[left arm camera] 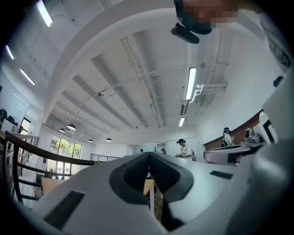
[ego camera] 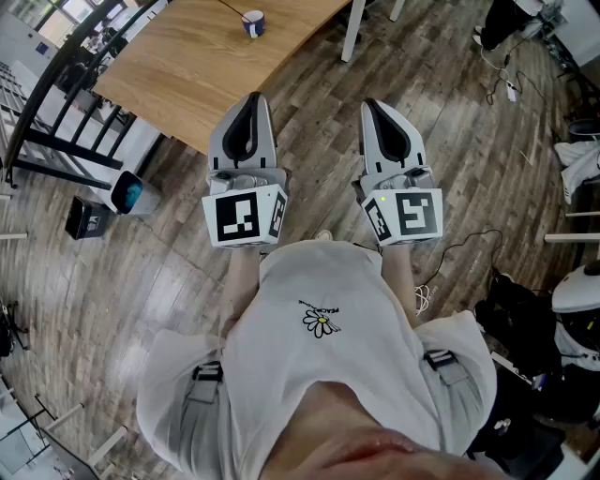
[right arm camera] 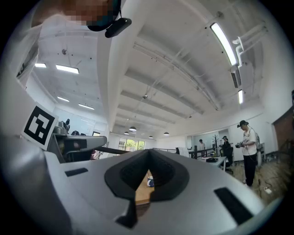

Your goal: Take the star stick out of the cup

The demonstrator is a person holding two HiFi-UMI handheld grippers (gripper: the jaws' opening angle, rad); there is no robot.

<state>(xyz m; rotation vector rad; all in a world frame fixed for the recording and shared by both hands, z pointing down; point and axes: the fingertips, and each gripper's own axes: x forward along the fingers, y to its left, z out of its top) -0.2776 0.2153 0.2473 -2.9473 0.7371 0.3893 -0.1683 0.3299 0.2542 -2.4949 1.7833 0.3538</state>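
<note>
Your white shirt, with one small daisy print on the chest, fills the head view from 4 to 8 o'clock, closest to the lens. Beyond it the wooden floor spreads across the frame. One pale wooden counter reaches in from 11 o'clock, its near corner showing just beside your left tool.

You hold two tools side by side, both tipped a little upward. The left tool sits at about 11 o'clock from centre and the right tool at about 1 o'clock, with clear floor between them. Each carries one marker cube, two in all: the left cube and the right cube, both just above your shirt.

In the left gripper view the left tool's jaws are pressed together at the tips with nothing gripped. In the right gripper view the right tool's jaws also meet at the tips, empty.

One cup, blue and white, stands on the counter at 12 o'clock near the top edge, well apart from both tools. It shows again through the small gap below the right tool's closed tips. One thin stick leans out of the cup toward 11 o'clock, and the frame edge cuts off its top, so you cannot see the star.
</note>
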